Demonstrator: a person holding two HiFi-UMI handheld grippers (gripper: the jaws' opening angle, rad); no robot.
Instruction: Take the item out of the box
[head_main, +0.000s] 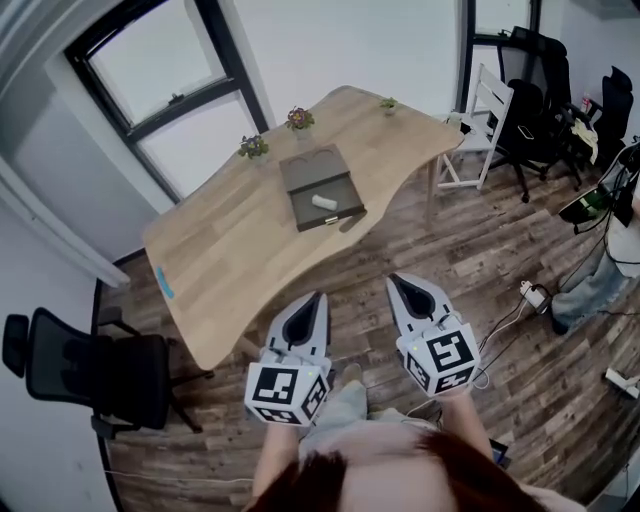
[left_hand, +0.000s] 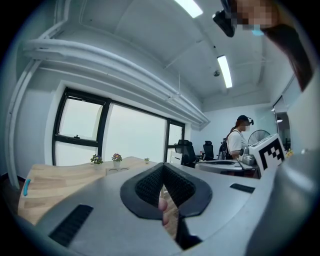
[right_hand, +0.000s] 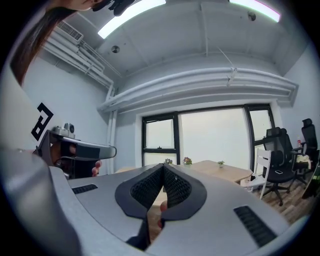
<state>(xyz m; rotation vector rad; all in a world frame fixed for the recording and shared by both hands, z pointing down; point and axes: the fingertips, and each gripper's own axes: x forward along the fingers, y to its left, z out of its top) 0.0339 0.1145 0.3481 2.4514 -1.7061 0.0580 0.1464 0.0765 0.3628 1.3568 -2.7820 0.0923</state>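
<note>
L gripper (head_main: 320, 298), R gripper (head_main: 394, 281): jaws together, empty; box (head_main: 320, 187) w/ white item (head_main: 324, 202) on table (head_main: 230, 250).

Potted plants (head_main: 299, 119) stand on the wooden table (head_main: 225, 250), black chair (head_main: 95, 368) beside.

Table (head_main: 230, 262) pale matt wood; floor (head_main: 500, 262) dark wood planks; box (head_main: 303, 172) matt grey-brown.

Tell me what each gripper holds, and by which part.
Nothing. The left gripper and right gripper are both shut and empty; the white item lies in the open box on the table.
</note>
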